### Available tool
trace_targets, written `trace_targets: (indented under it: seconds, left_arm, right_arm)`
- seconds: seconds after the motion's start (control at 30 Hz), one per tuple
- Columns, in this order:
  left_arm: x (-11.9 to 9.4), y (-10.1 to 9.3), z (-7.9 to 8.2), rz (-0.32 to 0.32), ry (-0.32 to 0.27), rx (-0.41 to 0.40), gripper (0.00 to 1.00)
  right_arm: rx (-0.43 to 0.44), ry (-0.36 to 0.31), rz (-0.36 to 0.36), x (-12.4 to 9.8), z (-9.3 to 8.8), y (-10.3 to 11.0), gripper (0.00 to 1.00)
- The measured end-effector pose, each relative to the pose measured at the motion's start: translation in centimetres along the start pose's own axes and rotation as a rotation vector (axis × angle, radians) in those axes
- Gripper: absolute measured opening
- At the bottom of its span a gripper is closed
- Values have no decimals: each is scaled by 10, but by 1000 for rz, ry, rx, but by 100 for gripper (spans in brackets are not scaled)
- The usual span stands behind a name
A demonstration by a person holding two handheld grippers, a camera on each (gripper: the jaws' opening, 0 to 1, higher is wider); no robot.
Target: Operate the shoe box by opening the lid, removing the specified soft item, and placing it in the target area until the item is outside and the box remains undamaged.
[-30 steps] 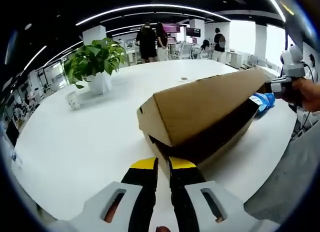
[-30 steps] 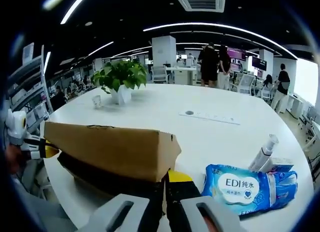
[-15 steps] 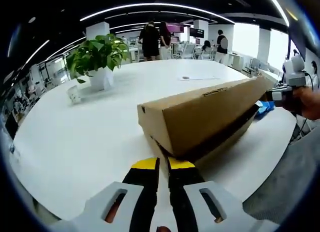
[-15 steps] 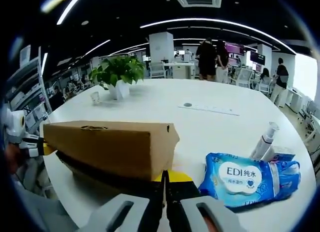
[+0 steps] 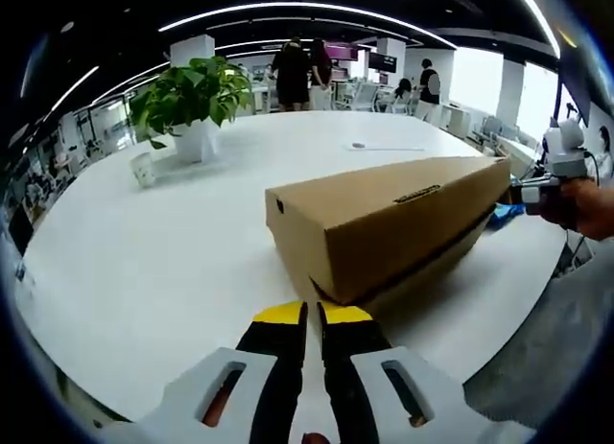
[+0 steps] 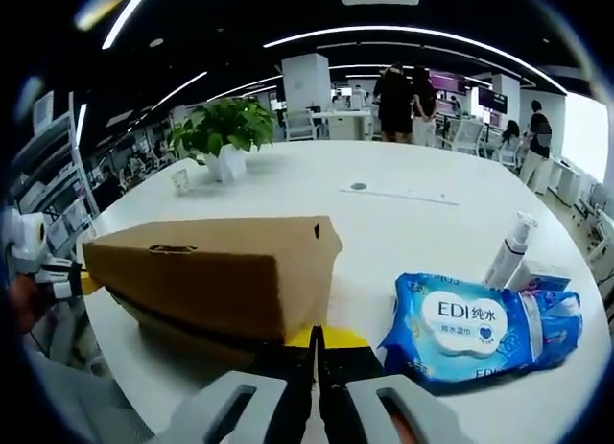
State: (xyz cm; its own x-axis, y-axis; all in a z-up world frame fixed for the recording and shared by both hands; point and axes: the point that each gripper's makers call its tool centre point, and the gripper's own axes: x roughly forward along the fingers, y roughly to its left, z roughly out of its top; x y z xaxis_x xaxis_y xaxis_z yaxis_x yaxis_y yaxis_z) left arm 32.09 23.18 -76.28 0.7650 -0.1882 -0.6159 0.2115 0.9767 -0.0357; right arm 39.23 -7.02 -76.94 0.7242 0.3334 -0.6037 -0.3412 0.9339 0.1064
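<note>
Large white bench (image 5: 144, 262), rounded at the edge, in an open office lit by long ceiling strips; people standing in the far background. Near the bench's far side, a potted plant (image 5: 190, 104) with a small white cup (image 5: 144, 169) just beside it.

Brown cardboard shoe box (image 5: 384, 219) lying lengthwise on the bench between the two grippers, lid down or nearly so, with a thin dark gap along the lower edge.

Left gripper (image 5: 312, 315) at the box's near end, yellow-tipped jaws pressed together, nothing seen between them. Right gripper (image 6: 317, 338) at the opposite end of the box, jaws likewise clenched tight, tips against the box's lower corner; cannot tell whether cardboard is pinched.

Beside the box, a blue pack of wet wipes (image 6: 484, 324), with a white pump bottle (image 6: 507, 257) just behind it.
</note>
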Motion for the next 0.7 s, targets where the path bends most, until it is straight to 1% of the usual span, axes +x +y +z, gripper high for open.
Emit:
trace_targets:
  seconds: [0.07,0.17,0.3,0.33,0.37,0.43,0.53,0.63,0.7]
  left_arm:
    - [0,-1,-1,-1,2,-4,1]
    - [0,0,-3,2,9,-8,2]
    - [-3,2,-6,5,11,-35,2]
    - [-4,3,-6,10,14,-37,2]
    - [-6,5,-6,20,16,-41,1]
    - [-11,10,-5,38,12,-65,1]
    - [-18,17,-2,55,0,-105,1]
    - [-23,22,5,60,-20,-152,1]
    - [-25,21,12,43,-36,-188,2]
  right_arm:
    - [8,12,-1,0,-4,-2,0]
    - [18,13,-1,-1,-6,-3,0]
    - [28,17,1,-3,-8,-3,0]
    - [39,22,4,-4,-9,-4,0]
    - [70,30,8,-5,-10,-4,0]
    - [95,30,3,-9,-9,-8,0]
    - [146,1,-3,-15,-1,-16,0]
    - [176,-31,-14,-19,10,-25,0]
    - [199,-51,-9,-21,17,-26,0]
